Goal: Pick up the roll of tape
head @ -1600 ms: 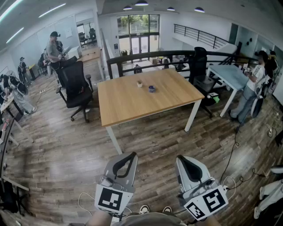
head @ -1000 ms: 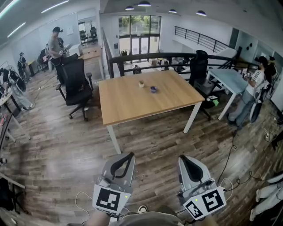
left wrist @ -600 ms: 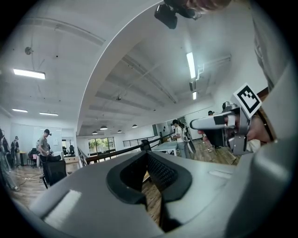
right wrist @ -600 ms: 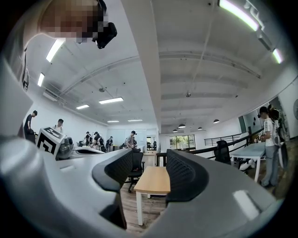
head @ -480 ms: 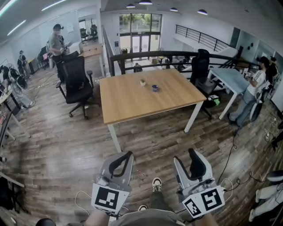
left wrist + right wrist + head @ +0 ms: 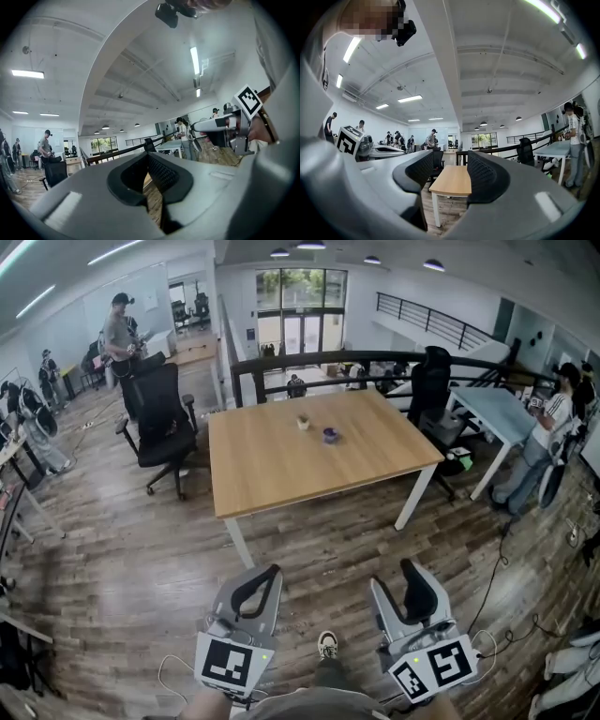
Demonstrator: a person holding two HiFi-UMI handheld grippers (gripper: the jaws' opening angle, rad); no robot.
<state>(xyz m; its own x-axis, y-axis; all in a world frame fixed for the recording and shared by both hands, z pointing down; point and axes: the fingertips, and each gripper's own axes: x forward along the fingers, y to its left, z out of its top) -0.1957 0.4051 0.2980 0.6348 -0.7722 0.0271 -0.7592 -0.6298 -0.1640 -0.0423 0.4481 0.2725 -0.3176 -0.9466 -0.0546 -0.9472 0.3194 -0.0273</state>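
The roll of tape (image 6: 329,435) is a small blue ring lying far off on the wooden table (image 6: 281,474), beside a small beige object (image 6: 303,423). Both grippers are held low over the floor, well short of the table. My left gripper (image 6: 271,570) is shut, its tips meeting with nothing in it; in the left gripper view (image 6: 147,157) its pads close to a loop. My right gripper (image 6: 394,576) has just opened and holds nothing. In the right gripper view (image 6: 451,166) the table (image 6: 457,180) shows in the gap between the jaws; the tape is too small to see there.
A black office chair (image 6: 161,423) stands left of the table, another (image 6: 429,381) at its far right. A dark railing (image 6: 309,362) runs behind. A light blue table (image 6: 497,404) and a person (image 6: 553,423) are at the right, more people at the far left. My shoe (image 6: 325,645) is on the plank floor.
The right gripper's jaws have gone from shut to wide open. Both grippers and the view have shifted a little toward the table, and a shoe has come into view between them.
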